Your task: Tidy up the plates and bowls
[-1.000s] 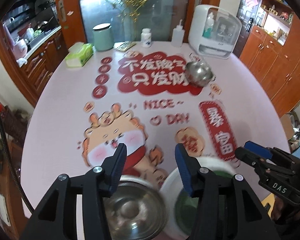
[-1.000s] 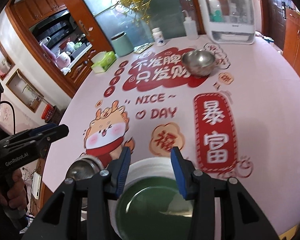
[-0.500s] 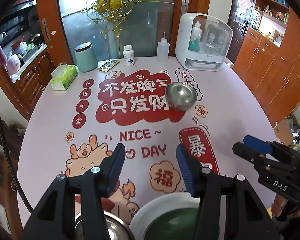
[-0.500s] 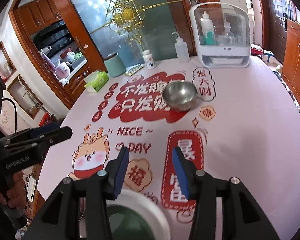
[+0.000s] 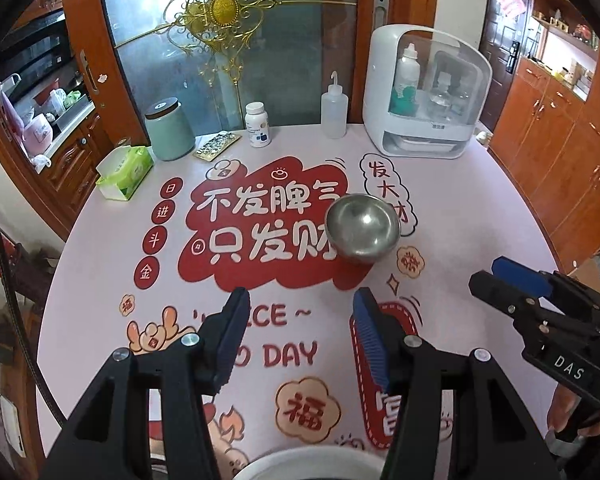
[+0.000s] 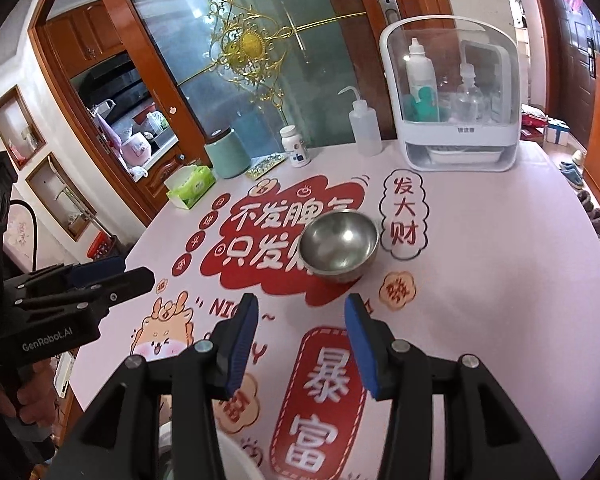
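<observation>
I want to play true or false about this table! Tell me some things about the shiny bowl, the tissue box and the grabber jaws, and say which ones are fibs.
1. The steel bowl stands upright on the table. True.
2. The left gripper is holding the steel bowl. False: its jaws are empty and apart, and the bowl sits farther off on the table.
3. The green tissue box is beside the teal canister. True.
4. The steel bowl is full of soup. False: it looks empty.
5. The right gripper has nothing between its jaws. True.
6. The squeeze bottle lies on its side. False: it stands upright near the white cabinet.
</observation>
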